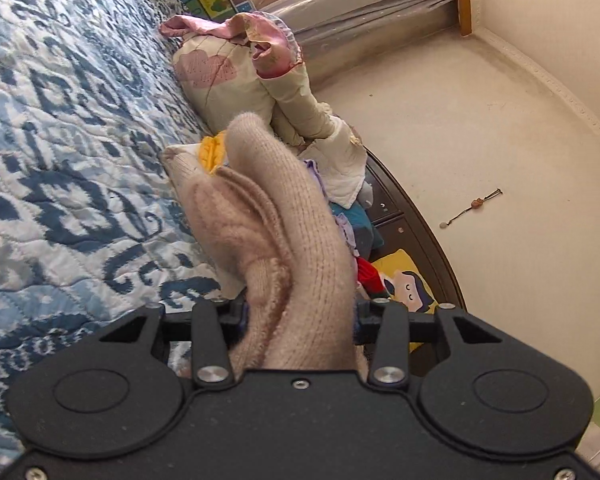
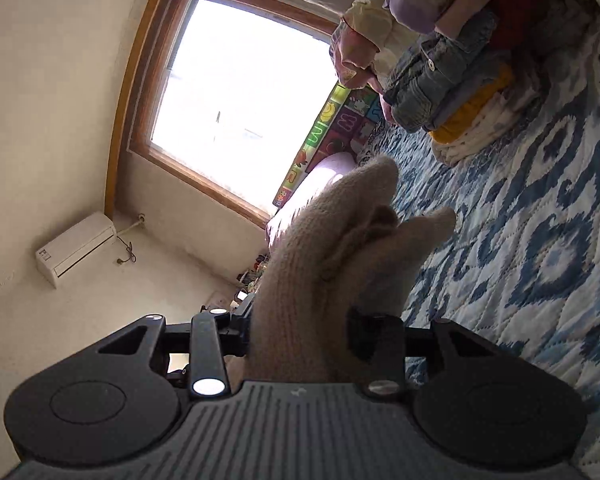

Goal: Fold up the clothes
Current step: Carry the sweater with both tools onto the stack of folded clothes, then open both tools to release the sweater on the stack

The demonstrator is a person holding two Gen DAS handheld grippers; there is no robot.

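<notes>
A beige knit garment [image 1: 276,232] is bunched between the jaws of my left gripper [image 1: 296,320], which is shut on it above the blue patterned quilt [image 1: 60,160]. The same beige knit [image 2: 340,264] is clamped in my right gripper [image 2: 300,320], also shut, held up in the air beside the bed. The fingertips of both grippers are hidden by the fabric. A cream and pink padded garment [image 1: 236,76] lies crumpled on the quilt beyond the left gripper.
A stack of folded clothes [image 2: 452,92] with denim and yellow pieces sits on the quilt [image 2: 540,240]. More clothes [image 1: 352,216] pile at the bed's dark wooden edge [image 1: 416,220]. A window [image 2: 236,92], wall unit [image 2: 76,248] and colourful play mat [image 2: 332,128] are behind.
</notes>
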